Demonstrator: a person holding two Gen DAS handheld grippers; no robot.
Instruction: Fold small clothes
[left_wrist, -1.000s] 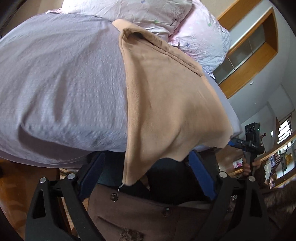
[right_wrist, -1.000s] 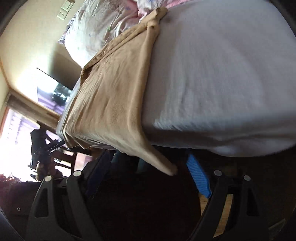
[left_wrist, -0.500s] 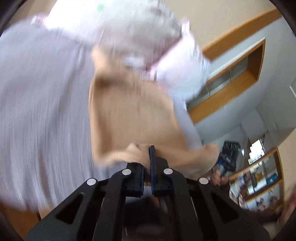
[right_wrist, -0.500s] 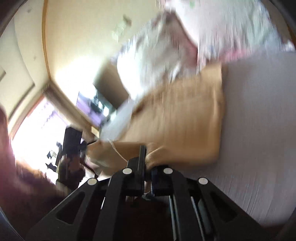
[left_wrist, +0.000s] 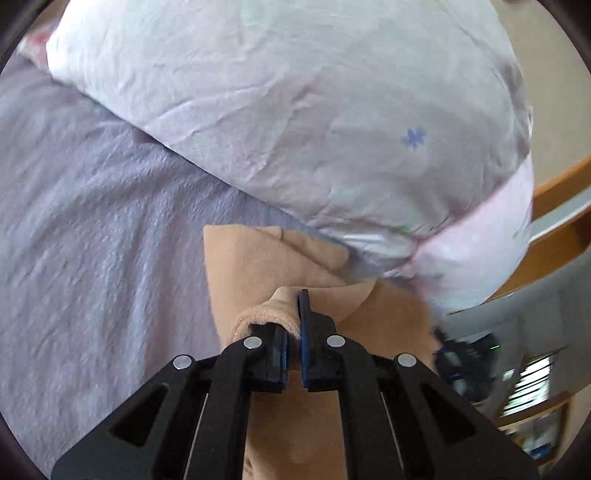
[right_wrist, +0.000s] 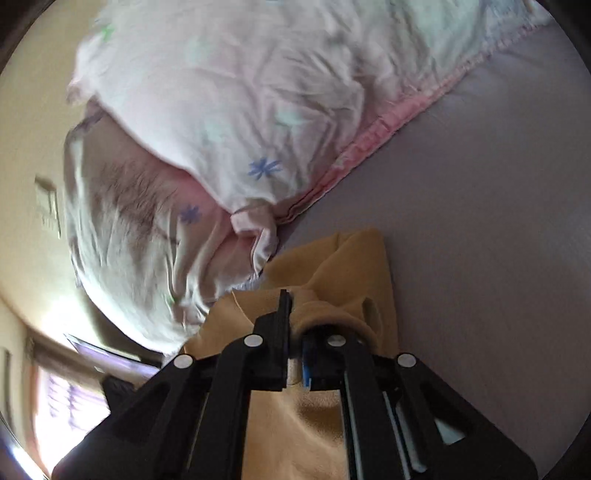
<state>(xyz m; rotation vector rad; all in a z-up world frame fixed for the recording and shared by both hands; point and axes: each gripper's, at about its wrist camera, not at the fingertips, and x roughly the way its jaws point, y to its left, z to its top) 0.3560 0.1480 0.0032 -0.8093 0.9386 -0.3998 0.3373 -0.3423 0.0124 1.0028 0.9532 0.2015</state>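
While the left gripper (left_wrist: 293, 325) clamps a bunched edge of the tan garment (left_wrist: 243, 266), lavender bedsheet (left_wrist: 92, 240) stretches wide to the garment's left. Its far edge nearly touches the floral pillow (left_wrist: 295, 110). Right gripper (right_wrist: 295, 325) pinches the other corner, garment (right_wrist: 354, 266) just below that pillow (right_wrist: 221, 92), sheet (right_wrist: 480, 221) roomy rightward.

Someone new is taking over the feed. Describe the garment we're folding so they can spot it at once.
Start at the lavender bed sheet and find the big white flowered pillow lying on it. Just in front of the pillow lies the tan fleece garment, pinched by the left hand-held gripper and right hand-held gripper. It is the only tan, fuzzy fabric among pale bedding.
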